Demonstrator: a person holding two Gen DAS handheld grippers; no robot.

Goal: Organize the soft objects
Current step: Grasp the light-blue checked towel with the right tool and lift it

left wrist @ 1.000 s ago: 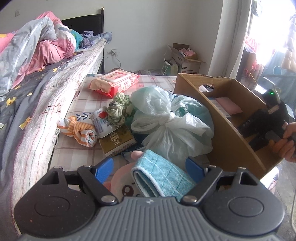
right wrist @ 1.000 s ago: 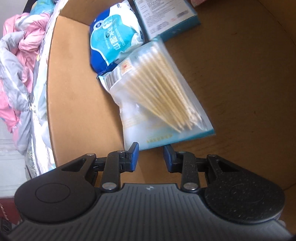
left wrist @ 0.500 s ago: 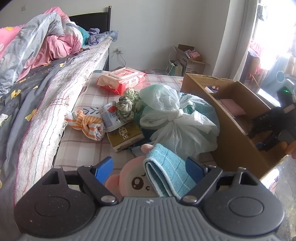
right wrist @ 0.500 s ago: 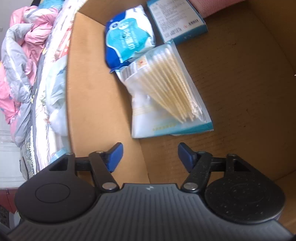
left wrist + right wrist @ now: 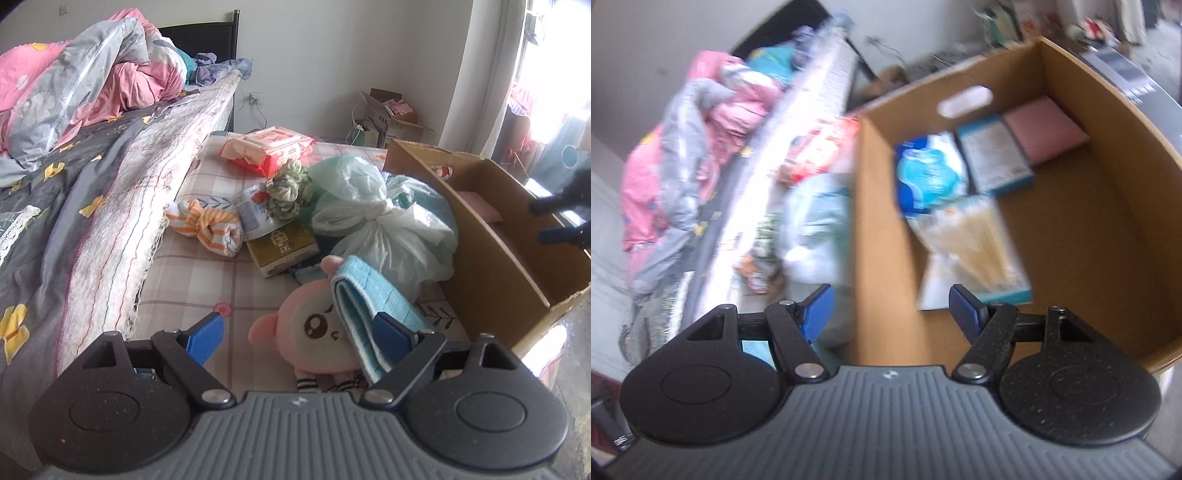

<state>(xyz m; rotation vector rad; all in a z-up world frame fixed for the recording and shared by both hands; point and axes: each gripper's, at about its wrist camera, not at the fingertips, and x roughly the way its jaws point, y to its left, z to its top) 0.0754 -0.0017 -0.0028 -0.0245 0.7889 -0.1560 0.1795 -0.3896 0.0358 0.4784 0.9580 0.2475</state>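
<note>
A pink plush toy (image 5: 314, 332) lies on the checked sheet with a folded blue towel (image 5: 373, 306) draped across it. My left gripper (image 5: 299, 330) hovers over both; its jaws are opening and stand wide, the left pad clear of the plush, the right pad beside the towel. A cardboard box (image 5: 491, 266) stands to the right. My right gripper (image 5: 890, 310) is open and empty above the box's near wall (image 5: 879, 221). Inside the box lie a cotton swab bag (image 5: 975, 251), a blue pack (image 5: 931, 173), a teal carton (image 5: 993, 155) and a pink pad (image 5: 1045, 129).
Beyond the plush sit a knotted plastic bag (image 5: 380, 221), a yellow carton (image 5: 284, 247), an orange striped cloth roll (image 5: 207, 229), green scrunchies (image 5: 288, 188) and a red wipes pack (image 5: 269, 147). The bed with rumpled quilts (image 5: 92, 110) runs along the left.
My right gripper opened and rose out of the box, leaving the swab bag on its floor. The left gripper drew back, so more of the plush toy shows between its fingers.
</note>
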